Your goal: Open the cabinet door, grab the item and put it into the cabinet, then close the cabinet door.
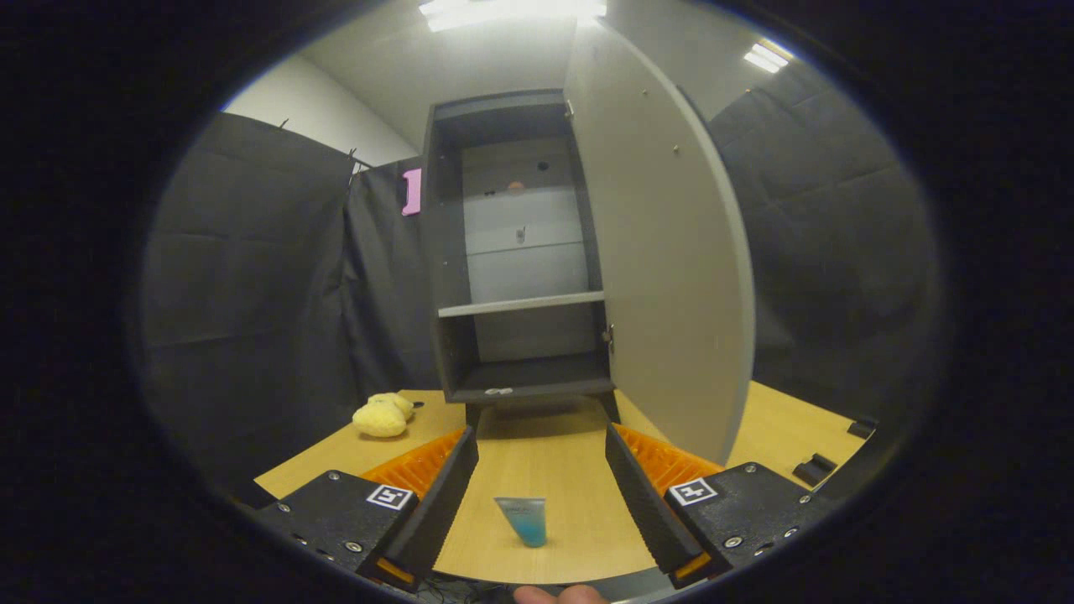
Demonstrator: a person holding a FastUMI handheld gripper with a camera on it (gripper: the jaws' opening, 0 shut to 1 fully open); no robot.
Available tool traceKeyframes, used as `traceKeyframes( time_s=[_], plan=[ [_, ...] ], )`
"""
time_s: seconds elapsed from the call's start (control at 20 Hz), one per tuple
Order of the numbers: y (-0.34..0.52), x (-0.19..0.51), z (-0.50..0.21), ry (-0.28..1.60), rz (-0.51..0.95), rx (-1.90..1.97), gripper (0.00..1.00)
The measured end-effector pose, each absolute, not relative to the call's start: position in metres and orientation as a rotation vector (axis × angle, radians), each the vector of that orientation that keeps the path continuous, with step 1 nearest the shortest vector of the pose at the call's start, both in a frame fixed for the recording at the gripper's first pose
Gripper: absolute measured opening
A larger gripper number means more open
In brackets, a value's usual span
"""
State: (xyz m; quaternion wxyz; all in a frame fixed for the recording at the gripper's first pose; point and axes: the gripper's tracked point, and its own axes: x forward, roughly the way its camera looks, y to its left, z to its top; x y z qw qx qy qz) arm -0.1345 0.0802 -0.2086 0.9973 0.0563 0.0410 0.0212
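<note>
The gripper is spread wide, its two fingers well apart and pressing on nothing. Between them, on the bare wooden table, lies a small blue tube, its flat crimped end turned toward the cabinet and its narrower, deeper-blue end pointing back toward the camera; it sits clear of both fingers, touching neither. Beyond the fingertips stands the cabinet, a dark grey upright unit raised on short legs at the far side of the table. Its door is swung fully open to the right, the pale inner face turned toward the gripper and reaching down close to the right finger. Inside, a light shelf splits the cabinet into a tall upper compartment and a lower one; the floor of the lower compartment holds what may be one or two small pale discs near its front lip, though they are too small to identify. To the left of the cabinet, on the table near its left edge, rests a yellow plush toy, well apart from the tube and the left finger. At the right edge of the table sit two small dark blocks. A fingertip of the person shows just below the table's near edge.
</note>
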Motion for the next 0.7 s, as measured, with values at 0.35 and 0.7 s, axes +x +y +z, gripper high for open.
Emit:
traceKeyframes(
  time_s=[0.35, 0.7],
  plan=[
    [0.092, -0.099, -0.296, 0.193, -0.043, 0.126, 0.95],
    [0.086, -0.083, -0.358, 0.344, -0.105, 0.093, 0.93]
  ],
)
